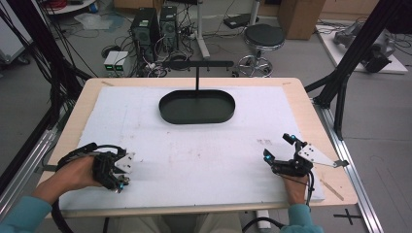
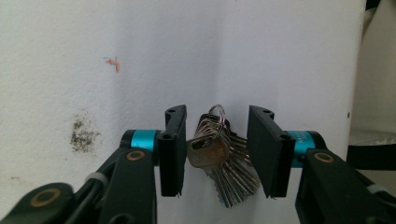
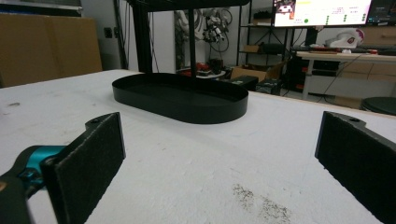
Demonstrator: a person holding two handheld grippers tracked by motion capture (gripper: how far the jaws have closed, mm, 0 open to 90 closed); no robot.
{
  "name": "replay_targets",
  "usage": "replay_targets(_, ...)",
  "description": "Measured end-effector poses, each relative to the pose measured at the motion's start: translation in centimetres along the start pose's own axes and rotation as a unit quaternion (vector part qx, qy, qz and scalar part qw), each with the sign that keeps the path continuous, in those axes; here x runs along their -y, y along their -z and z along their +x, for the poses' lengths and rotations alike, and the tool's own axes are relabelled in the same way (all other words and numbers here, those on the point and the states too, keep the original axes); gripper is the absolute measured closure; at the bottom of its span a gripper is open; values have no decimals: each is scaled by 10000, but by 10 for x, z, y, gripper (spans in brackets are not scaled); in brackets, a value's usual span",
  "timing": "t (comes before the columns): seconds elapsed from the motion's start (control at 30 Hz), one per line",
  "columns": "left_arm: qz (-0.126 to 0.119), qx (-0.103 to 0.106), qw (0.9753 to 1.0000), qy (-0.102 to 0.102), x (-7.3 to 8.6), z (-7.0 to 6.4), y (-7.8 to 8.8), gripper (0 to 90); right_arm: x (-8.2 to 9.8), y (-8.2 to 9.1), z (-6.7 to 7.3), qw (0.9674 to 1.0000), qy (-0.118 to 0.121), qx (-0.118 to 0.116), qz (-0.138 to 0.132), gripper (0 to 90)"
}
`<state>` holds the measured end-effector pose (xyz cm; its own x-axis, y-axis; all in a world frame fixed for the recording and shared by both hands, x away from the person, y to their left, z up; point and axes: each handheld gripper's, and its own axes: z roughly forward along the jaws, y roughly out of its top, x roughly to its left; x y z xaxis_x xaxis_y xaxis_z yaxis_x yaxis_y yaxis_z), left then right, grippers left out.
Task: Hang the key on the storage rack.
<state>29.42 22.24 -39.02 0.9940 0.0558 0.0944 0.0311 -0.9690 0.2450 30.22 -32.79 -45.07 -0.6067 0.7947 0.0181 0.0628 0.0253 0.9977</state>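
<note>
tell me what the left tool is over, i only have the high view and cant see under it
Observer: A bunch of keys on a ring lies between the left tool jaws, on the white mat.
Operator: gripped yet
Observer: Can't tell; one jaw looks against the keys, the other shows a small gap.
Operator: and the right one
Observer: The right tool is wide open with nothing between its jaws, facing the black oval tray.
</note>
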Motion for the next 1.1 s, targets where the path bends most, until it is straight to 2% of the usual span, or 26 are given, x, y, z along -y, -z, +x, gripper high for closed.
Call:
replay_targets(0.2,68,-13,10000,-62,-1,-1,-1,637,0,0,0,10000,11,3,-5,7)
replay_targets(0.23,98,-22,9999,-140,-1,-1,-2,640,0,0,0,10000,8,2,-4,7)
replay_targets(0.4,109,-5,9998,-159,-1,-1,-2,680,0,0,0,10000,8,1,-4,7)
replay_targets(1.1,278,12,9996,-109,-2,-1,-7,794,0,0,0,10000,5,6,-5,7)
